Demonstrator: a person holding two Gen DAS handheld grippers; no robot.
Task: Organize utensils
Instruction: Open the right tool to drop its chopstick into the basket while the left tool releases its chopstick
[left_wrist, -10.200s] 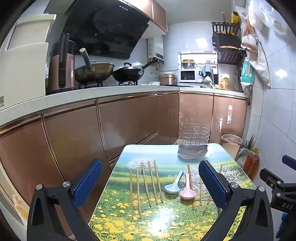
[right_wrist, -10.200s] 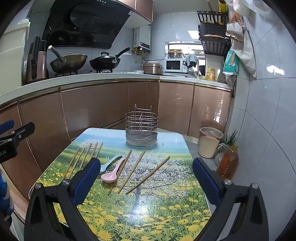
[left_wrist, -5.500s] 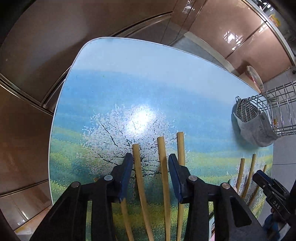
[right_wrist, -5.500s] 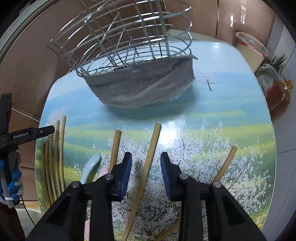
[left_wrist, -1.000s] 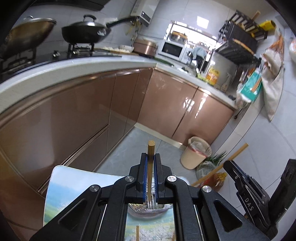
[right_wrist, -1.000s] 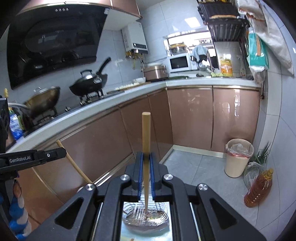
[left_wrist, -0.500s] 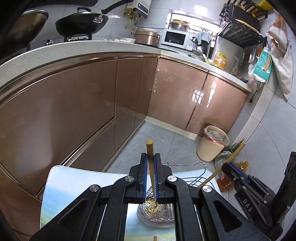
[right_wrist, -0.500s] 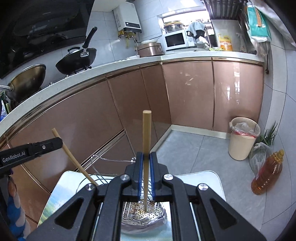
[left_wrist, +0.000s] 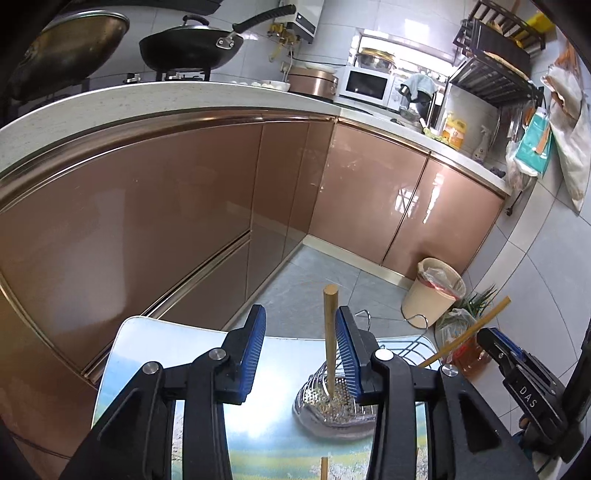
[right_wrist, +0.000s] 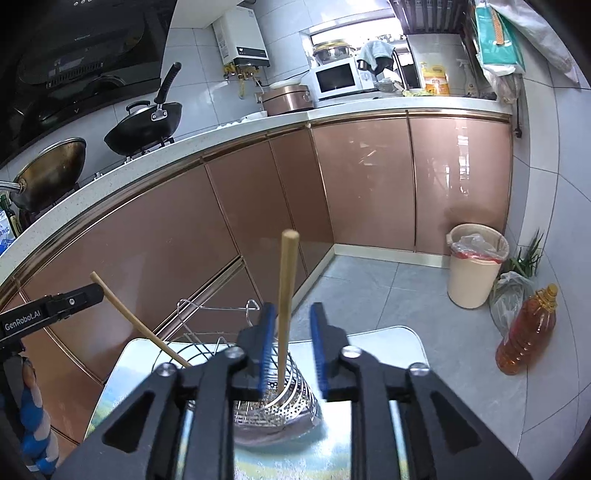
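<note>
My left gripper (left_wrist: 300, 352) is open above the wire utensil basket (left_wrist: 334, 406). A wooden chopstick (left_wrist: 330, 343) stands loose between the jaws, close to the right pad, its lower end in the basket. My right gripper (right_wrist: 290, 350) is open too, with a second chopstick (right_wrist: 285, 306) standing free between its jaws, tip inside the basket (right_wrist: 275, 402). Each view shows the other gripper's chopstick, one in the left wrist view (left_wrist: 469, 334) and one in the right wrist view (right_wrist: 138, 321). The basket sits on the flower-print table (left_wrist: 266, 448).
Copper cabinet fronts (left_wrist: 184, 206) run behind the table under a white counter with woks (left_wrist: 190, 46). On the floor stand a beige bin (right_wrist: 474, 269) and an oil bottle (right_wrist: 526, 332). Another chopstick tip (left_wrist: 324, 468) lies on the table below.
Both grippers have opened and let go of their chopsticks, which now stand in the basket. Both grippers have moved lower and closer to the basket.
</note>
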